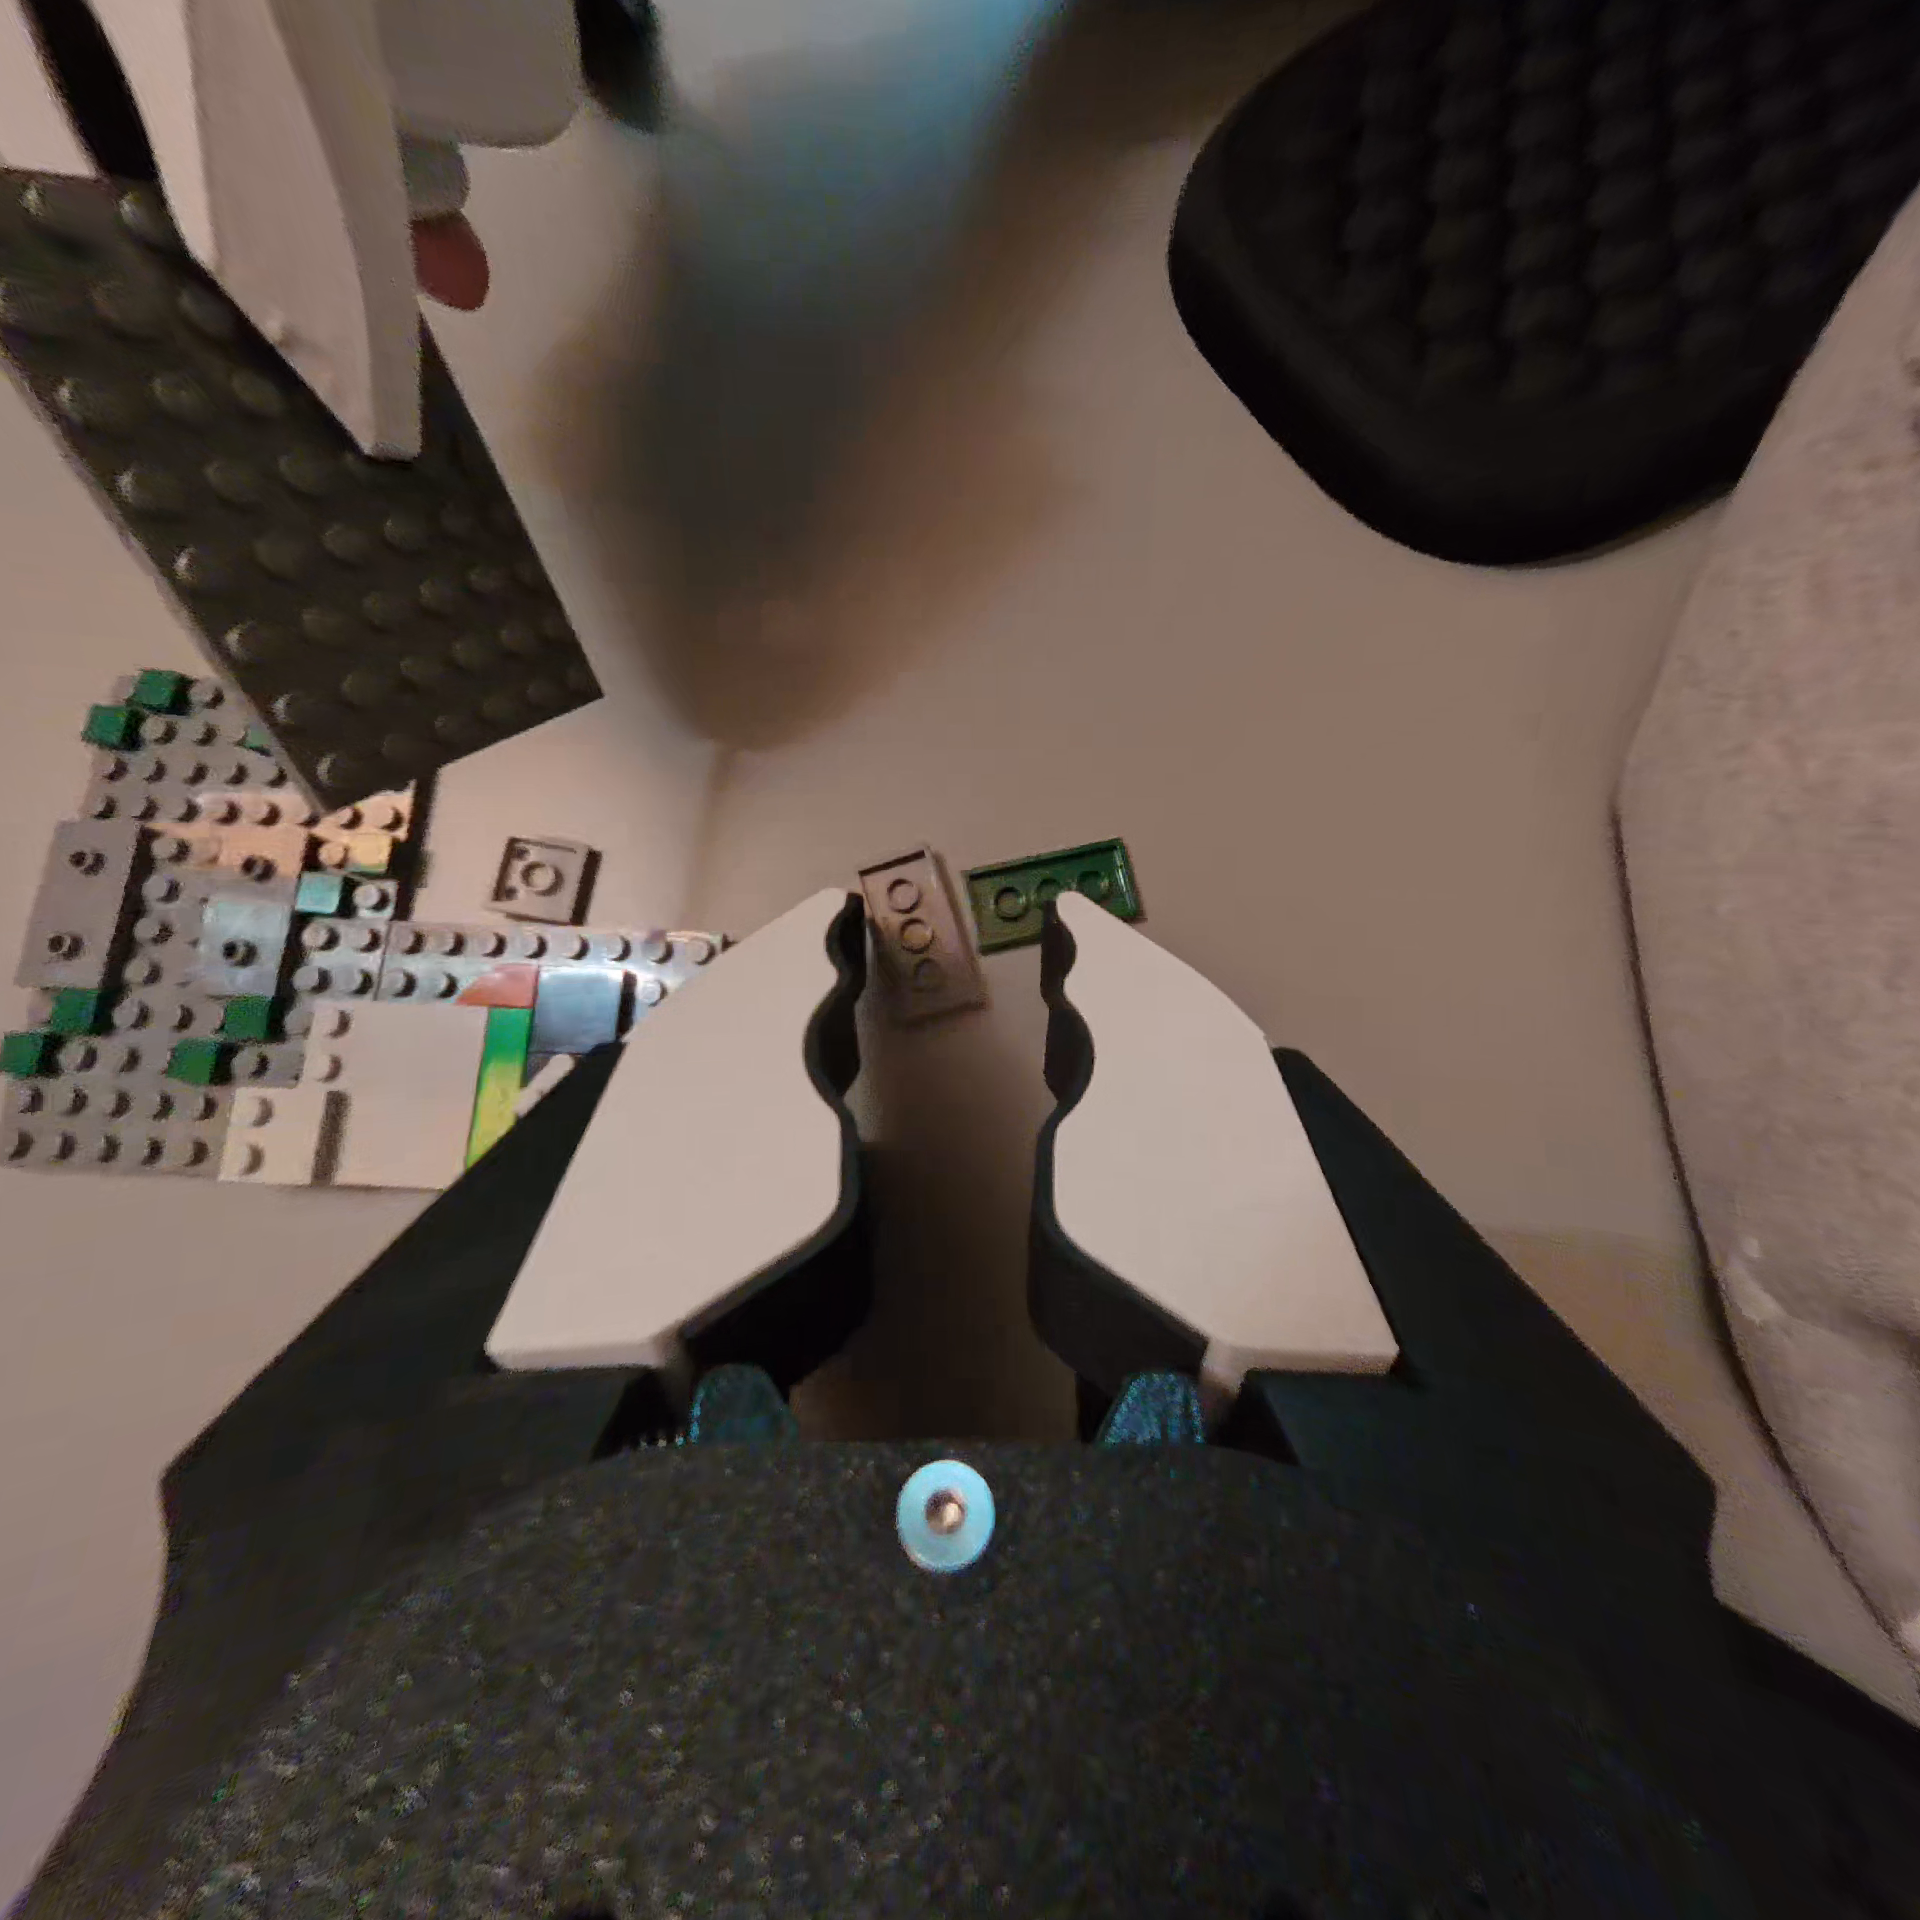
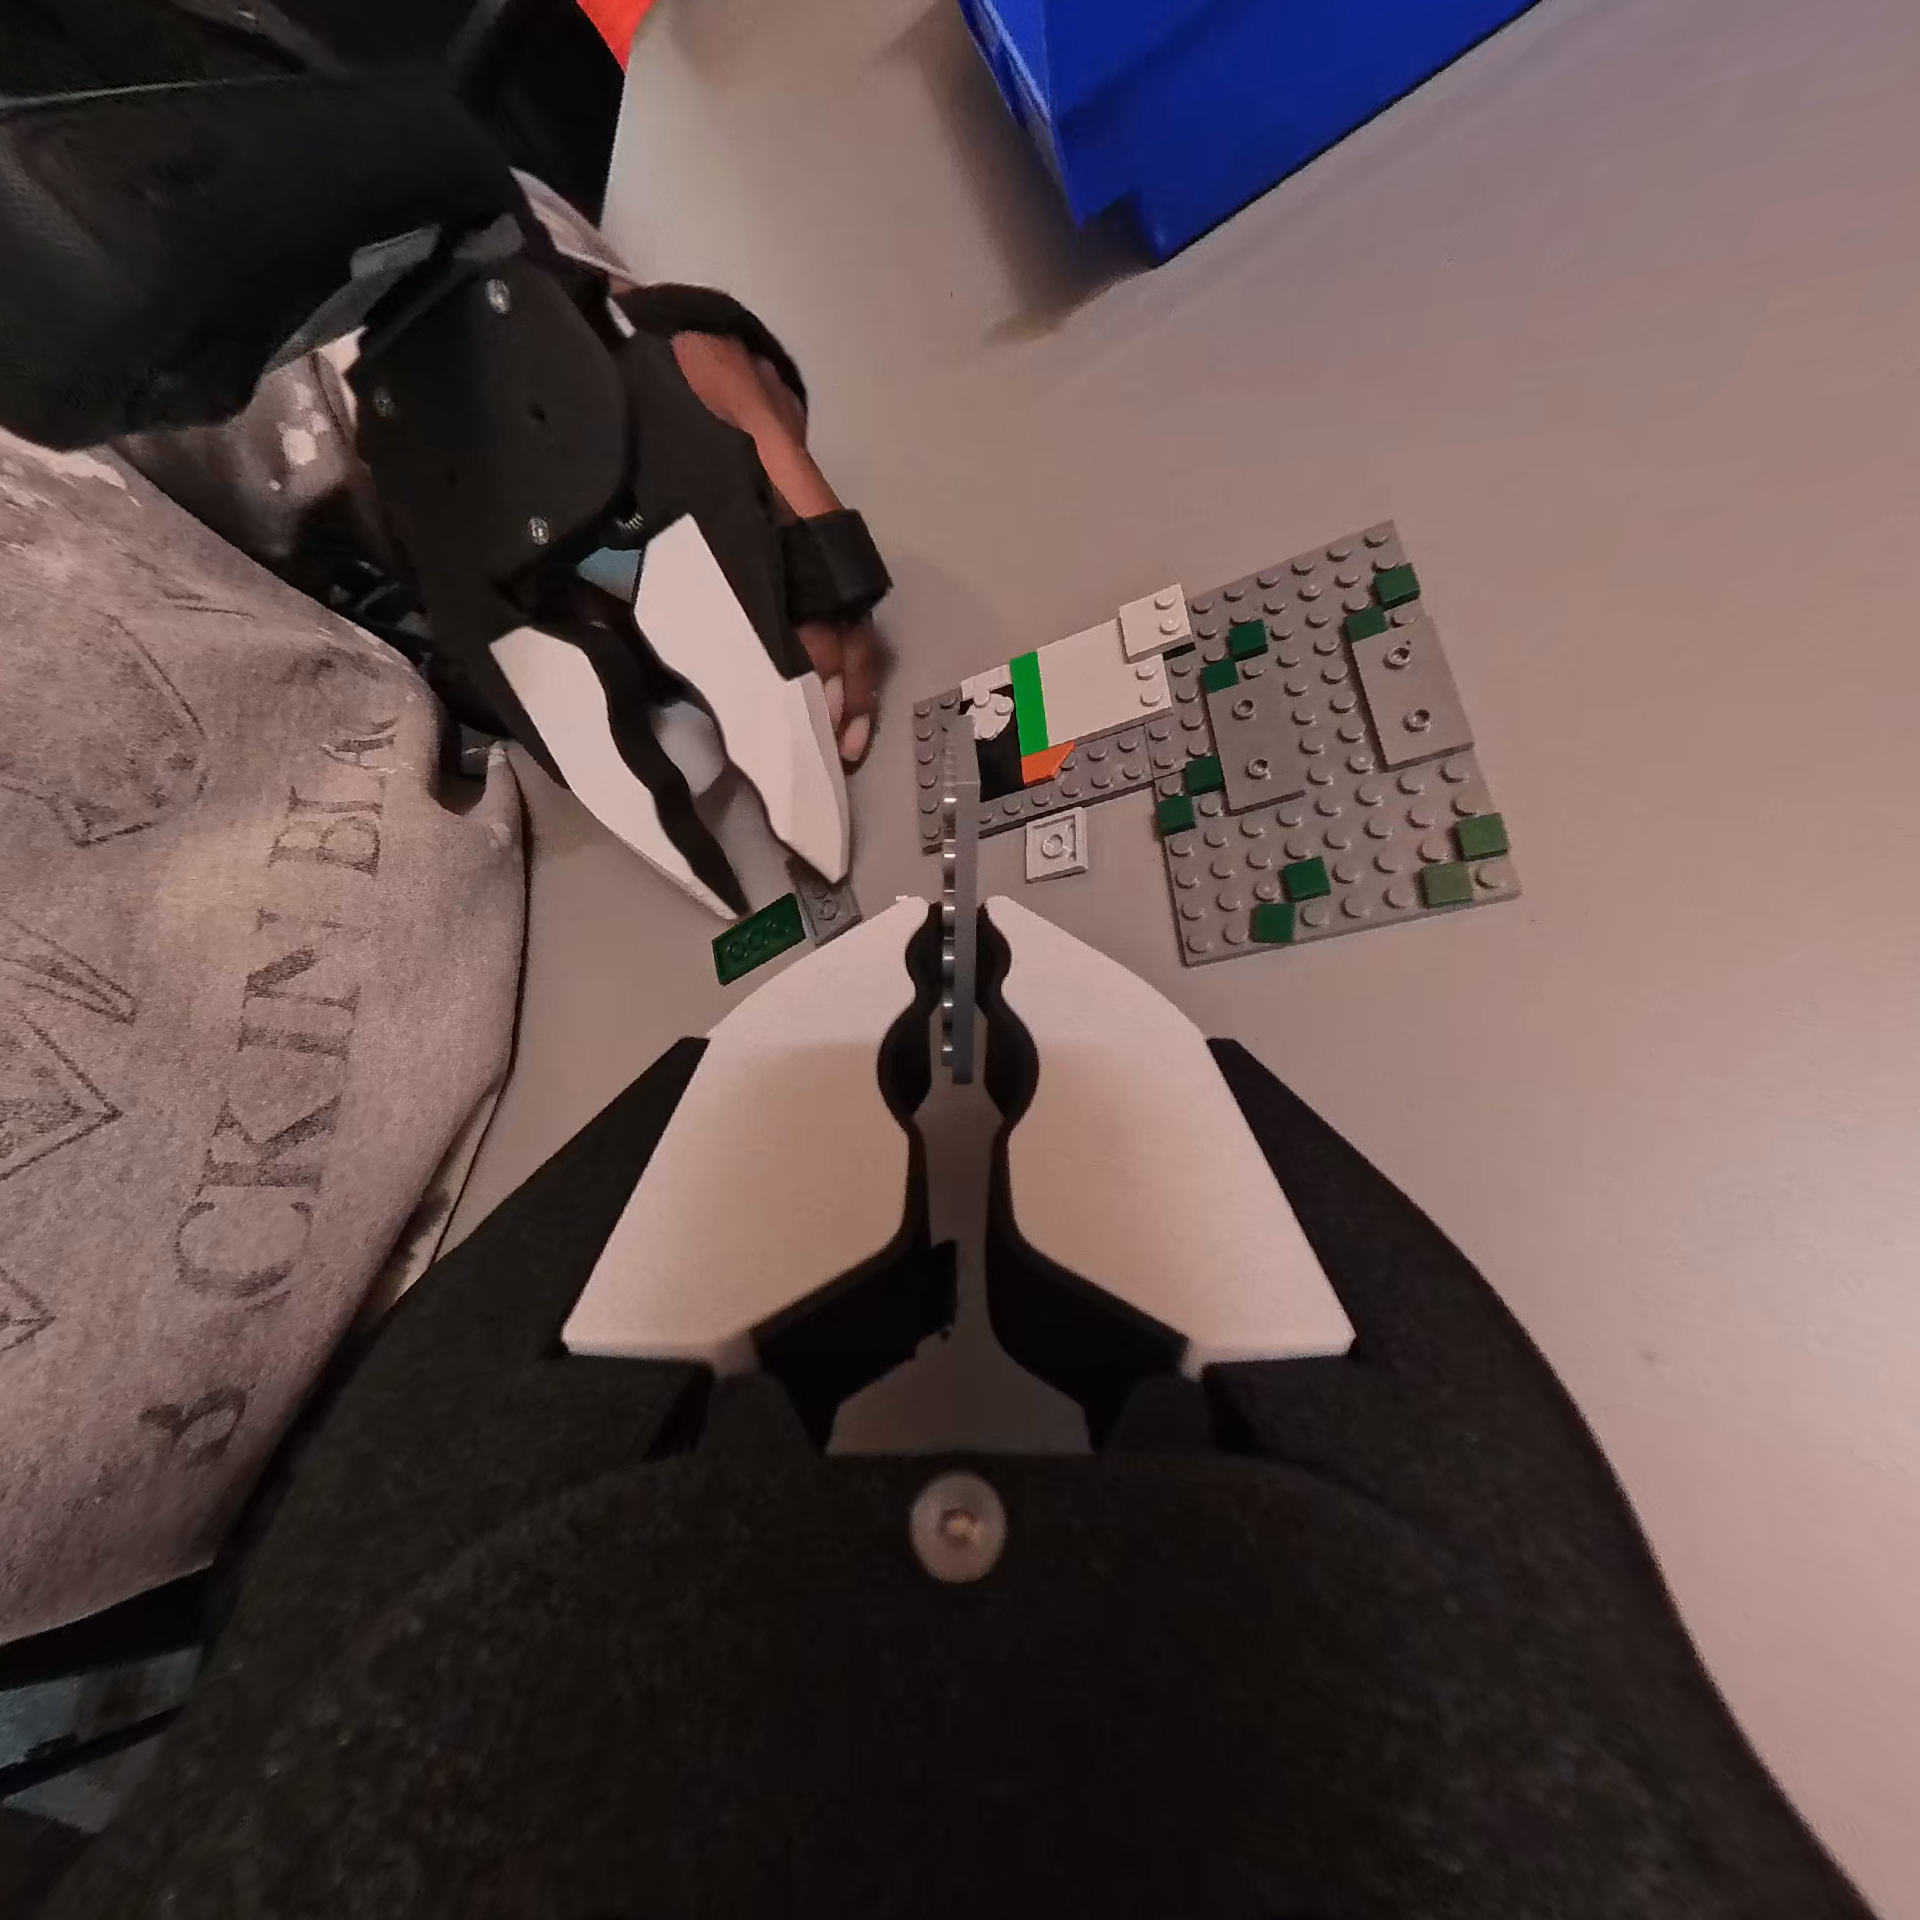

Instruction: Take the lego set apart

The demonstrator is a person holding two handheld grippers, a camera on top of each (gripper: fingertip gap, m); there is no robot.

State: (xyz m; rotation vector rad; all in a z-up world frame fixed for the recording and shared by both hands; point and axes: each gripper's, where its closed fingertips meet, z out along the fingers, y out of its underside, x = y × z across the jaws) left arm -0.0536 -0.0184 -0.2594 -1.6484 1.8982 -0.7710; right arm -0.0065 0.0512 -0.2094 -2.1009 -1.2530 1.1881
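Pale grey floor (image 2: 1558,1143), blue bin (image 2: 1195,104) beyond. Right gripper (image 2: 956,914) clamped on grey plate (image 2: 961,935); left gripper (image 1: 951,914) parted, empty, over loose green brick (image 1: 1049,894).

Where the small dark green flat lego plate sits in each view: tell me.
Left wrist view: small dark green flat lego plate just beyond the open fingers, right of centre.
Right wrist view: left of centre, beside the other gripper's fingertips.
Shared landmark: the small grey flat plate lying next to it.

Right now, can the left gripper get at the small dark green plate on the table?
Probably yes. The left gripper is open and empty, and the dark green plate lies loose just past its fingertips beside a grey plate, with nothing between.
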